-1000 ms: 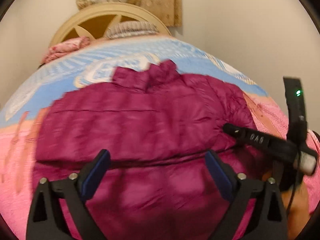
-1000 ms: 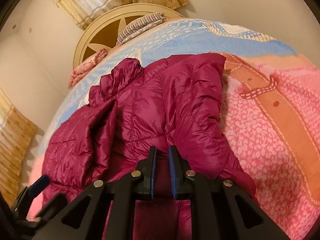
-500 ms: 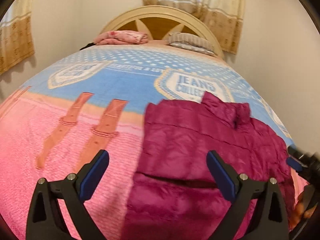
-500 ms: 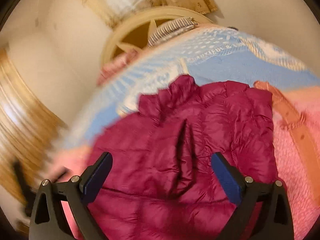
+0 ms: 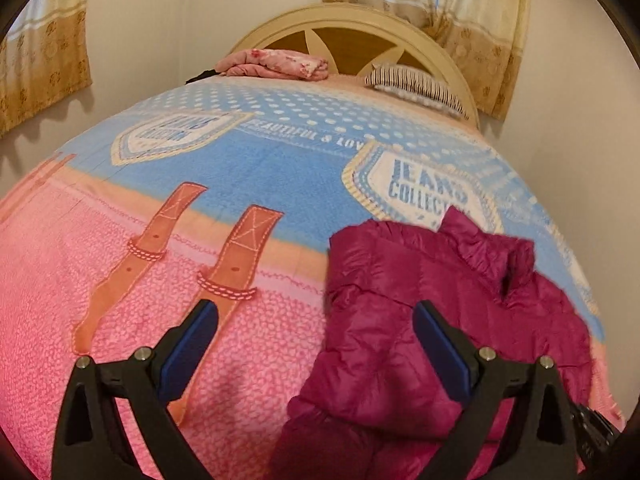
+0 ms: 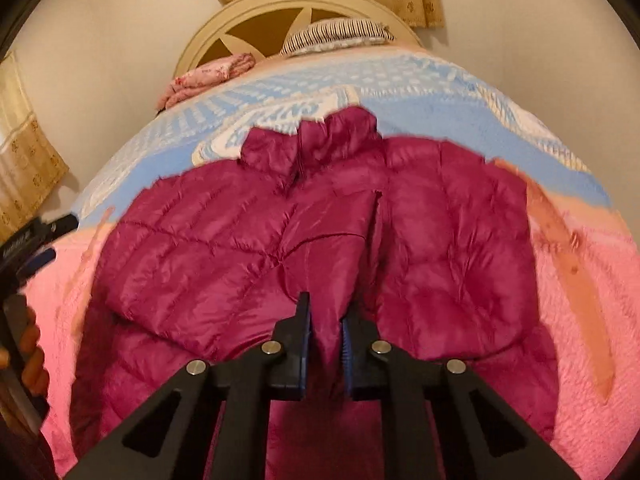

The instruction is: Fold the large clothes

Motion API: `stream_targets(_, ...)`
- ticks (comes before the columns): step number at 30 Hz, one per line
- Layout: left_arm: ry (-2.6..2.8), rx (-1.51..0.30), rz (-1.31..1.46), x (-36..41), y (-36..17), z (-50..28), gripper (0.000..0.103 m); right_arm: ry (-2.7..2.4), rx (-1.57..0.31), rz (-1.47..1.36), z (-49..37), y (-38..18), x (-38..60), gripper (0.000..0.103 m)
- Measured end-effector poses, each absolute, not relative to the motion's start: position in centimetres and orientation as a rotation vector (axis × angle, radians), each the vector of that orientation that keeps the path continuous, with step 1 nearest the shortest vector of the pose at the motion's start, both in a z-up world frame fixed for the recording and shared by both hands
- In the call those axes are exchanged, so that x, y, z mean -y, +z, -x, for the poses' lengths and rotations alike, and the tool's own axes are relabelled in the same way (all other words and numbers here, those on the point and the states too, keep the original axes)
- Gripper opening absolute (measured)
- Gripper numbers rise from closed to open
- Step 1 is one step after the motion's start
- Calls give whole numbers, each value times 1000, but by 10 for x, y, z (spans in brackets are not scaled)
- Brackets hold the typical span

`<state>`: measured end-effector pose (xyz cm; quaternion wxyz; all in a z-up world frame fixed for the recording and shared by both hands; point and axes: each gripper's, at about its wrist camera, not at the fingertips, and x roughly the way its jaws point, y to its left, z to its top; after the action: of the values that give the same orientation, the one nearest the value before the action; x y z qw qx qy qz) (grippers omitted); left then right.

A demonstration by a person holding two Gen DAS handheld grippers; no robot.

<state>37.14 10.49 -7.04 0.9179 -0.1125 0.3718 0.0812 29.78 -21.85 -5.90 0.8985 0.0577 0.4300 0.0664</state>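
A magenta quilted puffer jacket (image 6: 320,240) lies on the bed with both sleeves folded in over its front and its collar toward the headboard. My right gripper (image 6: 325,320) is shut on a fold of the jacket near the middle of its lower part. In the left wrist view the jacket (image 5: 440,300) lies at the right. My left gripper (image 5: 316,344) is open and empty, over the jacket's left edge and the pink bedspread. The left gripper also shows at the left edge of the right wrist view (image 6: 28,252).
The bed carries a pink and blue fleece bedspread (image 5: 200,240). A folded pink cloth (image 5: 276,64) and a striped pillow (image 5: 416,84) lie by the cream headboard (image 5: 352,28). Curtains (image 5: 460,4) hang behind and at the left.
My right gripper opened half a second ago and has now shut on a fold of the jacket. My left gripper swung left, off the jacket's middle, and stays open.
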Motion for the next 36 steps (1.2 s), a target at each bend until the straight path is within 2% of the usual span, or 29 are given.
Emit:
stream_targets(8, 235, -893, 190, -90, -128, -389, 101, 124, -915, -156, -306, -90, 229, 13)
stream_targets(13, 232, -921, 230, -97, -148, -389, 103, 167, -917, -157, -305, -87, 232, 18)
stream_targets(15, 235, -919, 230, -97, -148, -388, 103, 189, -928, -195, -298, -79, 242, 20)
stream_targets(18, 245, -911, 207, -93, -148, -386, 103, 122, -840, -265, -278, -51, 266, 20)
stream_targets(21, 261, -913, 191, -90, -148, -387, 103, 66, -719, -244, -262, -18, 269, 20)
stream_targets(24, 274, -909, 169, -87, -148, -387, 103, 103, -732, -163, -271, -8, 244, 20)
stream_targets(31, 287, -909, 151, -85, -148, -387, 103, 99, -894, -170, -309, -71, 222, 20)
stream_targets(36, 289, -908, 132, -81, -148, -389, 103, 109, -913, -192, -315, -92, 229, 18)
